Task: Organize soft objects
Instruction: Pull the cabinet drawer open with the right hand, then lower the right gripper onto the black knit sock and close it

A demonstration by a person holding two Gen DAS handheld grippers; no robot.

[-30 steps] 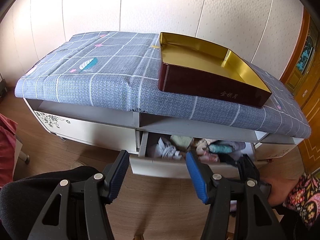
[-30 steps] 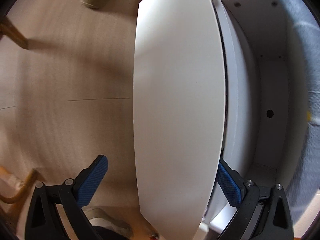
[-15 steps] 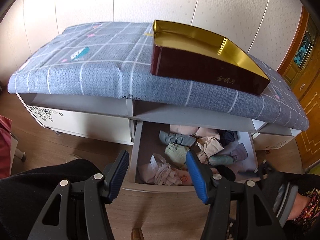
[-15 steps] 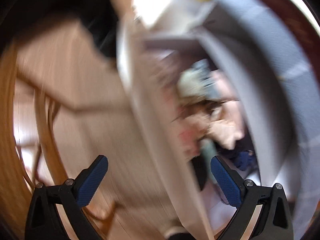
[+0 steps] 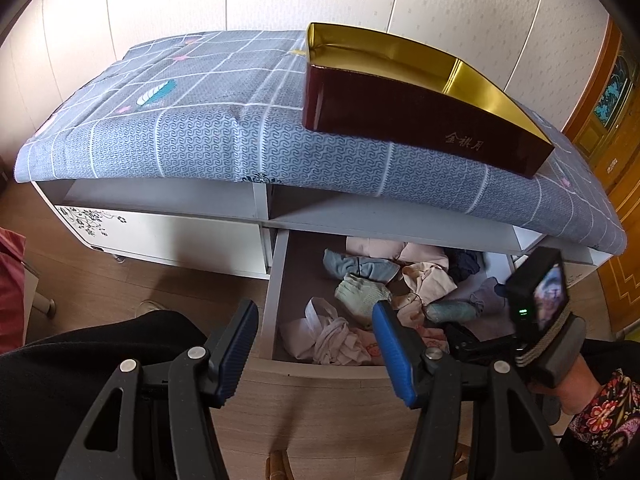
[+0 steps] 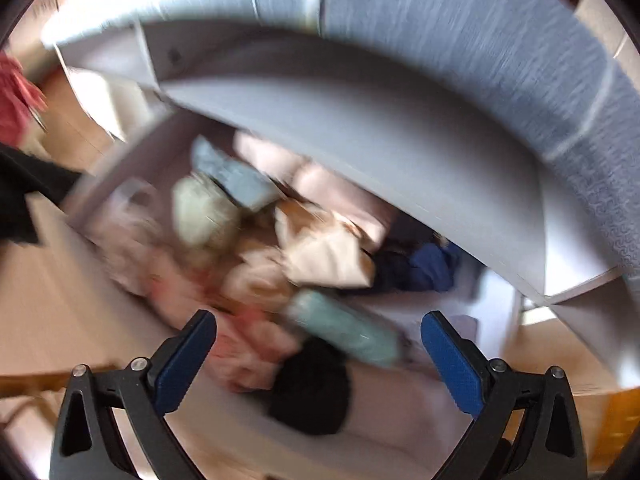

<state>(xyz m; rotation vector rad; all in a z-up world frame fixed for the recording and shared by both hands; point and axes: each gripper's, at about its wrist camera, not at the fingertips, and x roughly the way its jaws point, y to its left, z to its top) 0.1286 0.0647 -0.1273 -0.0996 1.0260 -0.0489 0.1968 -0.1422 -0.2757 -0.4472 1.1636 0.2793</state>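
An open drawer point(image 5: 280, 272) under a cloth-covered bench holds a heap of soft clothes: white cloth point(image 5: 328, 336), pale green cloth point(image 5: 360, 292), blue cloth point(image 5: 360, 266), cream cloth point(image 5: 428, 280), a teal roll point(image 5: 450, 312). My left gripper point(image 5: 316, 348) is open and empty, above the drawer's front left. My right gripper point(image 6: 318, 360) is open and empty, over the drawer's front right; its view is blurred and shows the teal roll point(image 6: 344, 328), cream cloth point(image 6: 324, 252) and a black item point(image 6: 312, 392). The right gripper's body and camera show in the left wrist view; its fingertips are hidden.
A dark red box with a gold inside point(image 5: 420, 92) stands on the grey checked cloth point(image 5: 200, 132) covering the bench. A closed white drawer point(image 5: 168, 236) is at left. A wooden door point(image 5: 616, 152) stands at right. My dark-clothed leg point(image 5: 80, 360) is at lower left.
The drawer has been pulled out, exposing the clothes. My right gripper let go of the drawer front and swung round over the drawer. My left gripper moved closer.
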